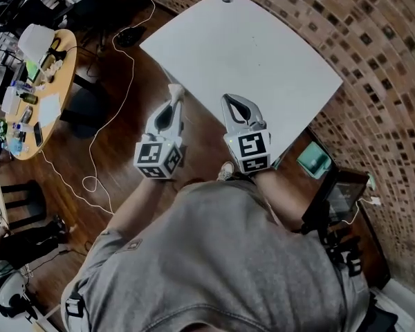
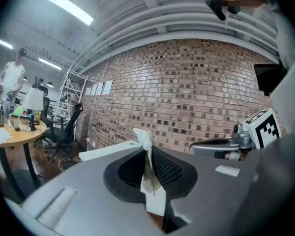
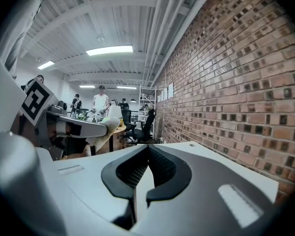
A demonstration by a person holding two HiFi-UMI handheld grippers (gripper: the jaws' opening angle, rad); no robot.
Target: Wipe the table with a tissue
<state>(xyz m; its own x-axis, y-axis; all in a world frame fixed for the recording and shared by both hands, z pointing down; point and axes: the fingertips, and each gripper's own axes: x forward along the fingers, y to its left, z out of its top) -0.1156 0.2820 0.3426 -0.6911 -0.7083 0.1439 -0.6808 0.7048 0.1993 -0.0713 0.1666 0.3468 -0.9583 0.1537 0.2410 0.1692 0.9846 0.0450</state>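
Note:
The white table [image 1: 249, 54] stretches ahead of me, its top bare. My left gripper [image 1: 176, 93] hovers just off the table's near left edge, over the wooden floor. It is shut on a crumpled white tissue [image 2: 143, 137], which sticks up from between the jaws of the left gripper [image 2: 148, 150]. The tissue [image 1: 175, 87] shows as a small white tuft at the tips. My right gripper [image 1: 227, 99] is held beside it, over the table's near edge. In its own view the right gripper [image 3: 146, 149] is shut with nothing between its jaws.
A brick wall [image 1: 373, 68] runs along the table's far and right sides. A round wooden table [image 1: 52, 95] with bottles and a lamp stands at left. Cables [image 1: 100, 151] trail on the floor. A teal box [image 1: 312, 159] and dark equipment [image 1: 339, 199] sit at right.

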